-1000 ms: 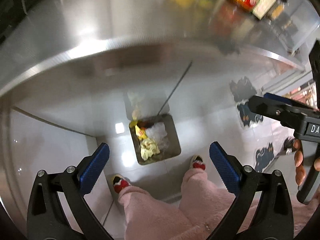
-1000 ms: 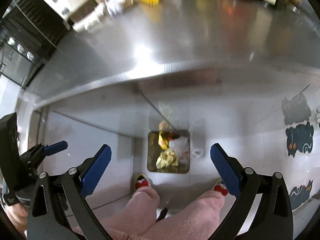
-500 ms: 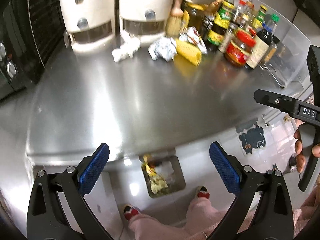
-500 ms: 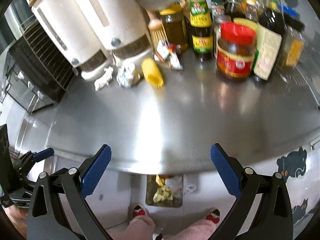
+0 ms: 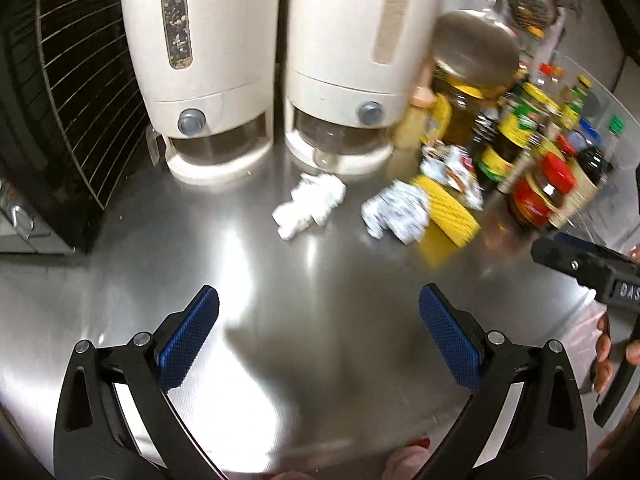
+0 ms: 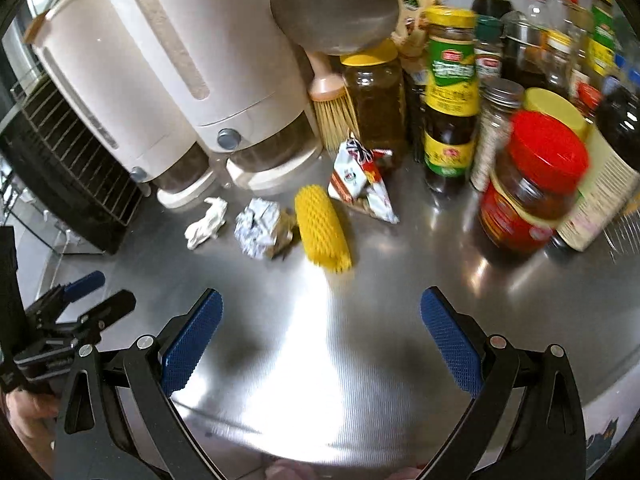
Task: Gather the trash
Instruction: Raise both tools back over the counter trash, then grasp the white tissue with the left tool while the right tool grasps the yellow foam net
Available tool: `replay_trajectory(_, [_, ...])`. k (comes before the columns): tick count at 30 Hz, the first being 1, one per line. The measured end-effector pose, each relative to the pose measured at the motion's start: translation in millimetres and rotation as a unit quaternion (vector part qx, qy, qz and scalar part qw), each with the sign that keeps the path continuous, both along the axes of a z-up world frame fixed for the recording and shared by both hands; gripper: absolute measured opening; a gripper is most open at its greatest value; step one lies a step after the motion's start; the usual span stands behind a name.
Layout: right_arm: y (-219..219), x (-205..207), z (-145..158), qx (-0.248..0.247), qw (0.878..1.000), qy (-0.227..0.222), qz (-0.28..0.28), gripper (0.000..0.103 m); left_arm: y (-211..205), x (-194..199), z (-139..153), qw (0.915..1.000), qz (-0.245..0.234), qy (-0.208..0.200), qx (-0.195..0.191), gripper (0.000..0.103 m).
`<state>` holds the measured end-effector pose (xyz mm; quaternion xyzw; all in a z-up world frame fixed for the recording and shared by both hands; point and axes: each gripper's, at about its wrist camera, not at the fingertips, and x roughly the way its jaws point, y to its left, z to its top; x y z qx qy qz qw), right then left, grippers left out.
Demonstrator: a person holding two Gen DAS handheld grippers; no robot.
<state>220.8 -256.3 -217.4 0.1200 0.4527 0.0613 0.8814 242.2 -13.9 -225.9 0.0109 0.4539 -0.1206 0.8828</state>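
On the steel counter lie a crumpled white tissue, a crumpled foil ball, a yellow foam net sleeve and a torn snack wrapper. The right wrist view shows the same tissue, foil ball, yellow sleeve and wrapper. My left gripper is open and empty, above the counter short of the tissue. My right gripper is open and empty, short of the yellow sleeve.
Two white dispensers stand behind the trash. Sauce jars and bottles crowd the back right, with a brush among them. A black wire rack stands at the left. The other gripper shows at the left edge.
Both grippers rose from over the floor bin of trash and moved forward over the counter. The bin has dropped out of view; the trash pieces are now close ahead.
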Motion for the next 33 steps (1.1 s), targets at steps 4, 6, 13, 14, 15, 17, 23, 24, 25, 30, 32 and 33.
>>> replay_trajectory(4, [4, 29, -11, -0.006, 1.0, 0.006, 0.006, 0.1, 1, 35, -11, 1.0, 0.005, 0.008, -0.003, 0.089])
replay_trajectory(6, [4, 40, -18, -0.005, 1.0, 0.01, 0.008, 0.099, 1, 52, -18, 0.9999, 0.006, 0.013, -0.003, 0.083])
replay_trajectory(13, [1, 65, -32, 0.003, 1.0, 0.019, 0.024, 0.075, -7, 95, -40, 0.9994, -0.004, 0.032, 0.012, 0.069])
replay_trajectory(14, [1, 68, -34, 0.0, 0.999, 0.02, 0.025, 0.074, -9, 99, -43, 0.9993, -0.006, 0.035, 0.014, 0.069])
replay_trajectory(15, [0, 70, -35, -0.003, 0.999, 0.02, 0.027, 0.073, -10, 103, -47, 0.9991, -0.008, 0.039, 0.015, 0.067])
replay_trajectory(17, [1, 74, -37, -0.006, 0.999, 0.023, 0.032, 0.072, -13, 110, -54, 0.9987, -0.01, 0.047, 0.016, 0.067])
replay_trajectory(23, [6, 88, -55, 0.002, 0.998, 0.05, 0.045, 0.058, -16, 124, -73, 0.9975, -0.015, 0.068, 0.015, 0.059])
replay_trajectory(24, [6, 89, -57, 0.003, 0.998, 0.052, 0.045, 0.053, -16, 127, -75, 0.9974, -0.016, 0.068, 0.013, 0.058])
replay_trajectory(25, [8, 90, -59, 0.002, 0.997, 0.055, 0.047, 0.049, -17, 128, -76, 0.9976, -0.017, 0.065, 0.014, 0.055])
replay_trajectory(30, [13, 93, -63, -0.001, 0.997, 0.057, 0.053, 0.03, -16, 136, -75, 0.9974, -0.024, 0.067, 0.009, 0.027])
replay_trajectory(32, [17, 94, -64, -0.003, 0.997, 0.056, 0.055, 0.024, -18, 137, -73, 0.9976, -0.027, 0.062, 0.013, 0.021])
replay_trajectory(33, [18, 93, -63, -0.004, 0.997, 0.054, 0.055, 0.02, -19, 134, -73, 0.9977, -0.029, 0.06, 0.015, 0.021])
